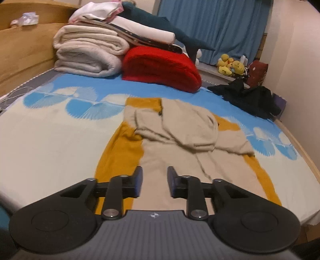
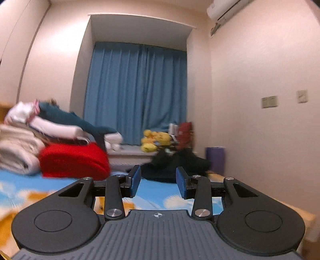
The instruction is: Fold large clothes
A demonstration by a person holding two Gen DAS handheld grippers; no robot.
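Beige-and-mustard garment (image 1: 180, 140) lies lengthwise away from the left tongs (image 1: 155, 181); both tongs apart, empty.

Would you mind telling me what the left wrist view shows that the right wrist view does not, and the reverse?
Only the left wrist view shows the beige and mustard garment spread on the bed, the wooden headboard, and the left gripper, open and empty. Only the right wrist view shows the air conditioner, the wall switches, and the right gripper, open and empty. Both show the red blanket, blue curtain, yellow plush toys and black clothes.
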